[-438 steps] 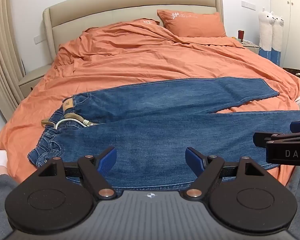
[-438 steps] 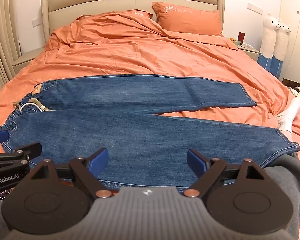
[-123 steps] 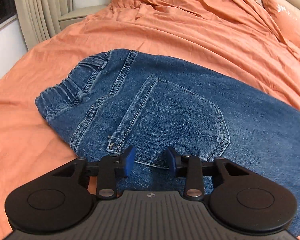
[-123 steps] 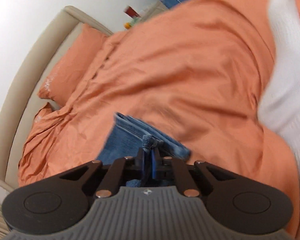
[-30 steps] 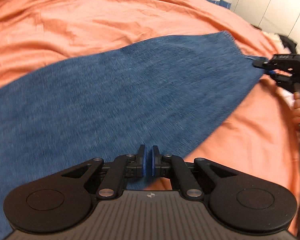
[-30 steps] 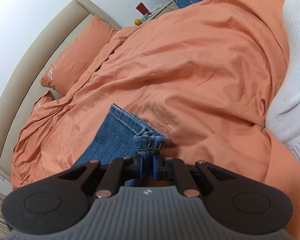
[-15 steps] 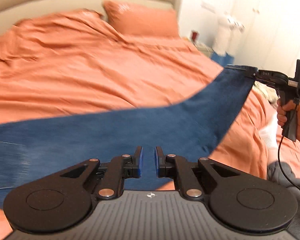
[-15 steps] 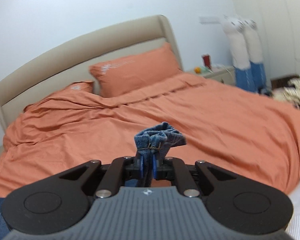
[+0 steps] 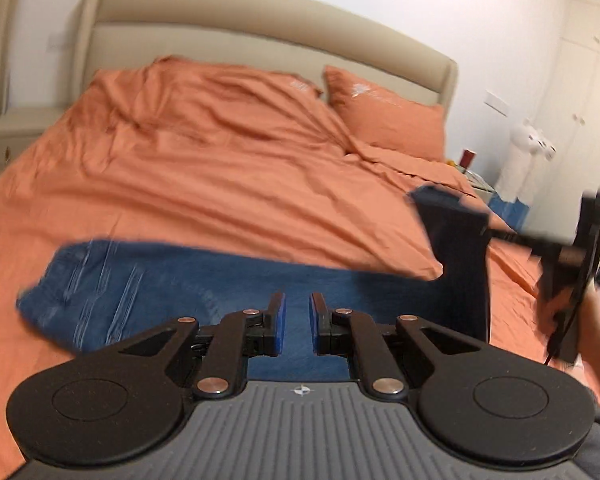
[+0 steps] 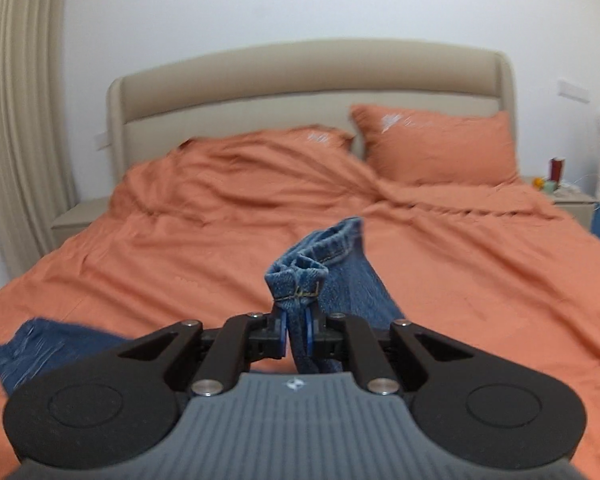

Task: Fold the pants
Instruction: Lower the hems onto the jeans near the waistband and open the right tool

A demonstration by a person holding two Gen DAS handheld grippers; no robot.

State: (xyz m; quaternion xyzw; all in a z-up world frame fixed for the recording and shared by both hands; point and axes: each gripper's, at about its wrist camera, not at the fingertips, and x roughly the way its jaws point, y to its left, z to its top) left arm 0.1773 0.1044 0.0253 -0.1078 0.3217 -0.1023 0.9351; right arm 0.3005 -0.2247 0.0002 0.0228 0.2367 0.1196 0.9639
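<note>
1. Left wrist view: the left gripper [image 9: 297, 322] is hovering at lower centre with its blue pads parted by a narrow gap and nothing between them, so it is released. The jeans [image 9: 172, 280] are lying across the middle of the frame on the orange duvet [image 9: 220, 168], waistband end at the left. At the right edge, the hem end of the legs is hanging lifted off the bed, pinched by the right gripper [image 9: 488, 233], which a hand [image 9: 592, 320] is holding; this side is blurred.

2. Right wrist view: the right gripper [image 10: 297, 330] is clenching the bunched denim hems [image 10: 300, 276] at frame centre, above the bed. The waistband end is showing at lower left, on the duvet.

3. Judgement: the lengthwise fold looks done, and the hem-to-waist fold is in hand. The next move likely calls for carrying the hems leftward over the waistband, laying them flush, while the left gripper is steadying or smoothing the crease.
</note>
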